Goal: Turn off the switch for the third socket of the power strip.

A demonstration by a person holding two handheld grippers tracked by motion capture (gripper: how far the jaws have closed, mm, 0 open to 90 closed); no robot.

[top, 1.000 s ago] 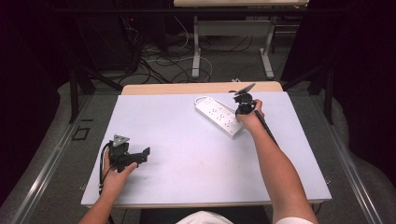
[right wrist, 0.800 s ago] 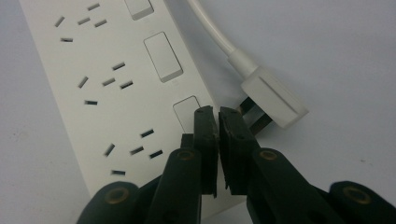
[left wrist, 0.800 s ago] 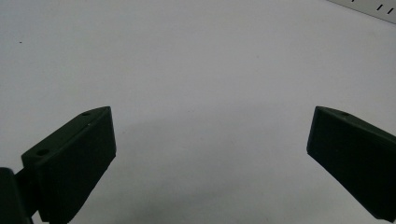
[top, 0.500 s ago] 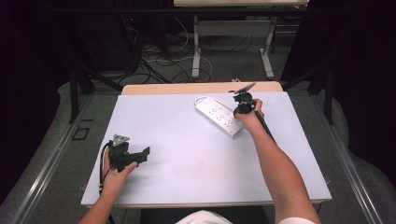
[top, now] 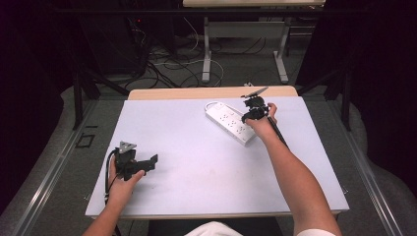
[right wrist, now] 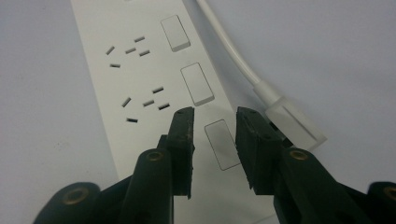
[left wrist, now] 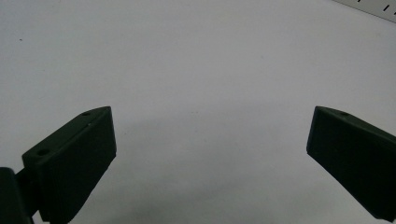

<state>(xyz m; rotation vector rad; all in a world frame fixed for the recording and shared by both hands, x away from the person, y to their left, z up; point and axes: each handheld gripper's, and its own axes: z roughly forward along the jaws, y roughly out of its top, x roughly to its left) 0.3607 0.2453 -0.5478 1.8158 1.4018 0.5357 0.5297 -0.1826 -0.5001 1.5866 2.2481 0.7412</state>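
Note:
A white power strip (top: 231,123) lies slanted at the back right of the white table (top: 196,162). My right gripper (top: 251,116) hovers over its near end, pointing down. In the right gripper view the strip (right wrist: 140,84) shows sockets and a row of rocker switches; the right gripper (right wrist: 215,114) has just been opening its jaws, which stand a little apart above one switch (right wrist: 223,143), gripping nothing. The strip's white cord (right wrist: 224,42) ends in a plug (right wrist: 294,123) beside it. My left gripper (top: 151,162) rests at the front left, open; its jaws (left wrist: 212,126) stand wide over bare tabletop.
A wooden edge (top: 206,92) runs along the table's back. Behind it on the floor lie tangled cables (top: 172,64) and the legs of another desk (top: 206,49). Dark curtains close in both sides.

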